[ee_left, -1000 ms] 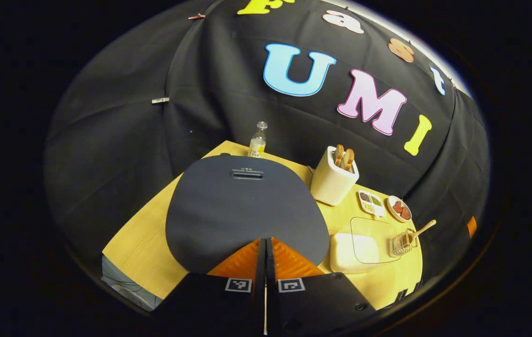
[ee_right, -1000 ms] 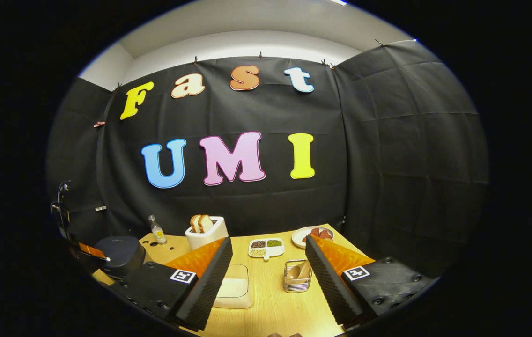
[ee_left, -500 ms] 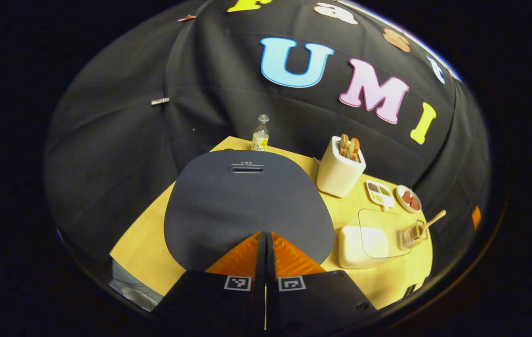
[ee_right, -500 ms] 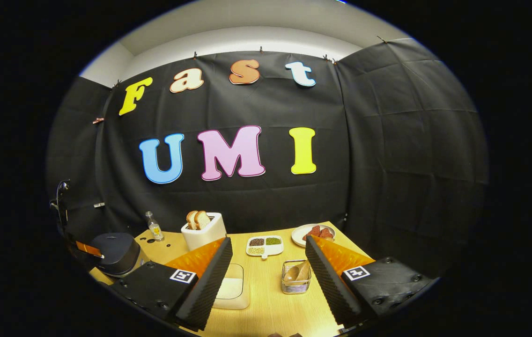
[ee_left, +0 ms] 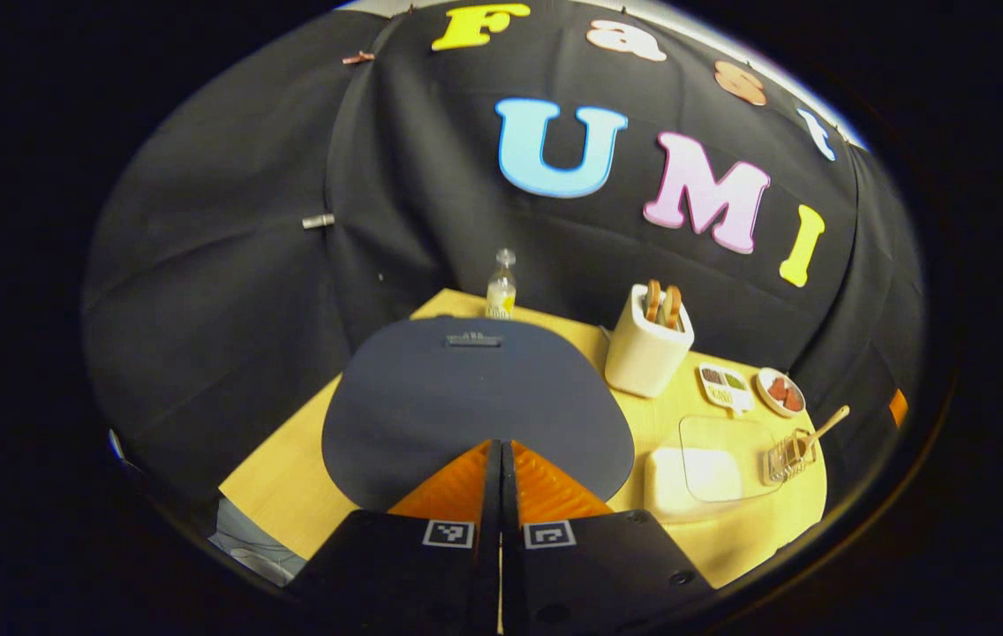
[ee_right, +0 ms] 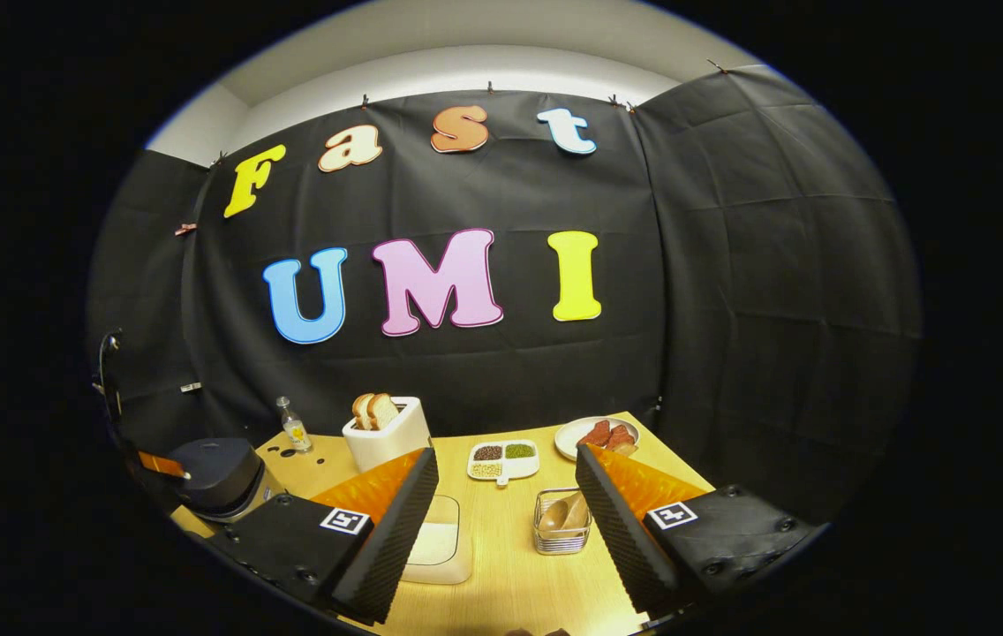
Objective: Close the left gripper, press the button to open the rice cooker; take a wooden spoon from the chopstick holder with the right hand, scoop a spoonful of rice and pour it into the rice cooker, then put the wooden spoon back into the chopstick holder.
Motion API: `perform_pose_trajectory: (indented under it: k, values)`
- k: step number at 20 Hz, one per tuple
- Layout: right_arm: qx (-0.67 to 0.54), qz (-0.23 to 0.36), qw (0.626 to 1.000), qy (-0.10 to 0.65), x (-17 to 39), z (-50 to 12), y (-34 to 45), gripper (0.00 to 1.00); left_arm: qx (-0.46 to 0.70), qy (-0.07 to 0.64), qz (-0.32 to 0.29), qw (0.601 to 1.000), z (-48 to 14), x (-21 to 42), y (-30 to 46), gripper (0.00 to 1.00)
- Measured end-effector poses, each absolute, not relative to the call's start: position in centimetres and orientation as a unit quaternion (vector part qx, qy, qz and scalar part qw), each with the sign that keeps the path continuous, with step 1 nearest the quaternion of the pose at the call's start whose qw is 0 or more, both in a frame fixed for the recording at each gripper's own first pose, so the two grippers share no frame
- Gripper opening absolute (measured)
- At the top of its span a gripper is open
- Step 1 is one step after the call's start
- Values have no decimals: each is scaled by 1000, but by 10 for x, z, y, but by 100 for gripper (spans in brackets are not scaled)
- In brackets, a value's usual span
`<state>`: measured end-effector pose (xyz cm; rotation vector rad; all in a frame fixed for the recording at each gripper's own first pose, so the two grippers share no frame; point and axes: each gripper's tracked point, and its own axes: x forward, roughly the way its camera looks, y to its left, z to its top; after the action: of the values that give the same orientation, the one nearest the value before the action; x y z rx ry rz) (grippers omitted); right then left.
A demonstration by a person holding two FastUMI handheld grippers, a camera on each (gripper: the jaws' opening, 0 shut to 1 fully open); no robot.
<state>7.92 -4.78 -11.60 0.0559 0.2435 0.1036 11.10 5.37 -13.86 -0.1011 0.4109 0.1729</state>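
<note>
The rice cooker (ee_left: 475, 397) has a dark, closed lid just ahead of my left gripper (ee_left: 499, 444), whose orange fingers are shut together with nothing between them, at the lid's near edge. In the right gripper view the cooker (ee_right: 217, 470) sits at the table's left end, with the left gripper's orange finger (ee_right: 157, 463) against its side. My right gripper (ee_right: 506, 459) hangs open over the table's front. A wire chopstick holder (ee_right: 561, 523) stands between its fingers, farther off, with the wooden spoon (ee_right: 554, 512) in it. The rice box (ee_right: 435, 548) is partly hidden by a finger.
On the wooden table (ee_right: 510, 583) stand a small bottle (ee_right: 291, 428), a white toaster with bread (ee_right: 387, 431), a divided dish of grains (ee_right: 501, 459) and a plate of red slices (ee_right: 597, 435). The rice box (ee_left: 696, 459) carries a clear lid beside the holder (ee_left: 788, 449).
The left gripper's view dipped, then tilted back up; its fingers stay shut at the lid's near edge and the lid stays closed. The right gripper drifted slightly and stays open.
</note>
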Motion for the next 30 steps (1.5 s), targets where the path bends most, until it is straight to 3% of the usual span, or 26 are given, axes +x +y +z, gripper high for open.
perform_pose_trajectory:
  k: [5,8,14,15,20,30]
  values:
    - [28,36,991,127,95,-122,-67,98,-4,65,114,991,-33,102,42,5]
    - [32,28,991,130,105,-127,-75,98,-16,64,104,992,-34,94,28,17]
    - [33,22,987,154,124,-150,-88,98,-73,100,100,987,-68,78,10,90]
    - [38,21,987,154,128,-152,-92,98,-79,107,101,986,-79,75,7,95]
    - [42,3,982,182,152,-184,-113,98,-84,139,108,981,-108,61,-8,95]
    - [97,-28,946,308,201,-296,-145,99,-81,200,132,967,-143,53,-49,95]
